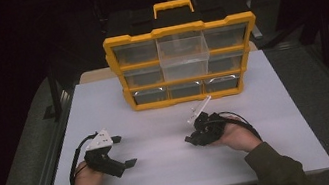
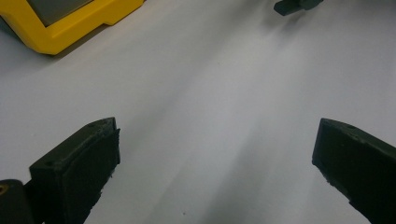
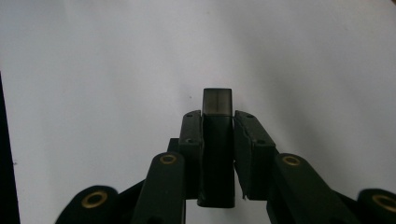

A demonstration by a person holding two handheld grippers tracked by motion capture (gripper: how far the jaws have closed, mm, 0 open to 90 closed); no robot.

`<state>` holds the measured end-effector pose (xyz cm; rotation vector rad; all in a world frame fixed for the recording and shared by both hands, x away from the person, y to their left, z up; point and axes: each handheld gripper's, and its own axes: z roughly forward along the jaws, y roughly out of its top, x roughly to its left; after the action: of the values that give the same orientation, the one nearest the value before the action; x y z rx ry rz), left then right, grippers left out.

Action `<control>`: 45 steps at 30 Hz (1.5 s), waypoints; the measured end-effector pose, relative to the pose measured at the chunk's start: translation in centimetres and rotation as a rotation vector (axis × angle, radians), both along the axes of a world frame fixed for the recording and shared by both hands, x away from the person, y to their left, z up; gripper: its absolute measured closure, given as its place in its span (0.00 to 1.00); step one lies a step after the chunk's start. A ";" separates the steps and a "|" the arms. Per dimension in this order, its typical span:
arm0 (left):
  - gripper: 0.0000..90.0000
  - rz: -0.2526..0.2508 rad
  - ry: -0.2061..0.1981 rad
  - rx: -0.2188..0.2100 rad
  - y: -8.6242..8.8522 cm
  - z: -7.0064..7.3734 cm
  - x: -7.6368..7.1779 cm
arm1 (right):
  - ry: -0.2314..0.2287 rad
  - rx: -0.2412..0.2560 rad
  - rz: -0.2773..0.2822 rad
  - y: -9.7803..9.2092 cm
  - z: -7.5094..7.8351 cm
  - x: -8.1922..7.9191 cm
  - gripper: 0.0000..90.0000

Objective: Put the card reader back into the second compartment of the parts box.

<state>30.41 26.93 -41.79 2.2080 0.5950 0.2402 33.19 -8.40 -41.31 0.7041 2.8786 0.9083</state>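
Note:
On the white table [image 1: 176, 171] my left gripper [image 1: 124, 151] lies at the near left, a hand holding it. Its jaws stand wide open in the left gripper view [image 2: 217, 140], with bare table between them. My right gripper [image 1: 189, 139] rests at the near middle, pointing left. In the right gripper view it [image 3: 217, 116] is shut on a small dark rectangular block [image 3: 217, 100], whose greyish tip sticks out past the fingertips. A yellow organizer [image 1: 189, 99] with clear drawers stands upright at the back of the table.
The organizer's top middle drawer [image 1: 182, 51] is pulled out toward me. A black case with a yellow handle [image 1: 172, 7] sits behind the organizer. One yellow corner of the organizer [image 2: 70, 28] and the right gripper's tip [image 2: 292, 5] appear in the left gripper view. Dark floor surrounds the table.

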 end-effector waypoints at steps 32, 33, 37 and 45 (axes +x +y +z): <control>0.00 0.005 0.006 0.007 0.0 -0.2 0.1 | -0.016 0.052 -0.078 -6.2 4.4 1.4 0.81; 0.00 0.005 0.007 0.008 0.0 -0.2 0.1 | -0.016 0.053 -0.080 -6.4 4.6 1.5 0.81; 0.00 0.004 0.008 0.008 0.0 -0.2 0.1 | -0.023 0.064 -0.086 -7.0 5.5 1.7 0.81; 0.00 0.005 0.011 0.006 0.0 -0.2 0.1 | -0.032 0.064 -0.087 -7.6 7.2 2.2 0.81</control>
<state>30.52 26.88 -42.02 2.2152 0.6063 0.2331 35.39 -16.03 -34.10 0.8061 2.7782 0.9947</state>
